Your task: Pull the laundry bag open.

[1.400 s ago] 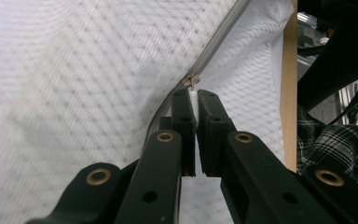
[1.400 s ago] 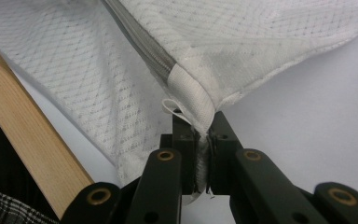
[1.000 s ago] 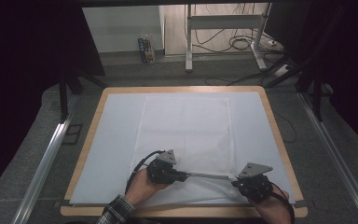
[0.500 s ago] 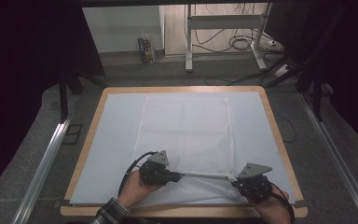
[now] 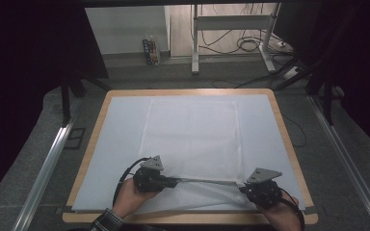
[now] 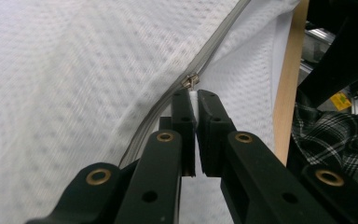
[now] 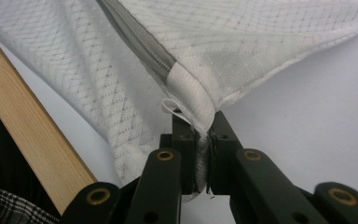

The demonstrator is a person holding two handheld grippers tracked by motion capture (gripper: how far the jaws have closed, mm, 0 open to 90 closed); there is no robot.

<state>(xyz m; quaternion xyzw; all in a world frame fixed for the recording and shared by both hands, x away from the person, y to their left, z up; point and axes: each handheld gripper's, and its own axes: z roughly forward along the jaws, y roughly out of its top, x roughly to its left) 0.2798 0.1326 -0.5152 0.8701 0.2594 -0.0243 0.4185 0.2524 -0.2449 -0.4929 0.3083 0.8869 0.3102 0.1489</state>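
A white mesh fabric cover (image 5: 192, 130) lies flat on the table, with a grey zipper (image 5: 207, 181) along its near edge. My left gripper (image 5: 173, 182) is shut on the white pull tab just behind the metal zipper slider (image 6: 189, 81); in the left gripper view the gripper (image 6: 194, 95) points along the zipper line. My right gripper (image 5: 243, 185) is shut on the cover's near right corner (image 7: 193, 93), where the zipper ends, as the right gripper view (image 7: 201, 116) shows. The zipper is stretched taut between the two grippers.
The table has a wooden rim (image 5: 284, 130) and a white sheet (image 5: 120, 139) under the cover. Metal rails (image 5: 48, 163) run along both sides. A desk frame and cables (image 5: 250, 43) stand on the floor beyond the far edge.
My left gripper has slid to the left along the near edge, drawing the slider with it, so the stretch of zipper between the grippers is longer. The right gripper has stayed in place.
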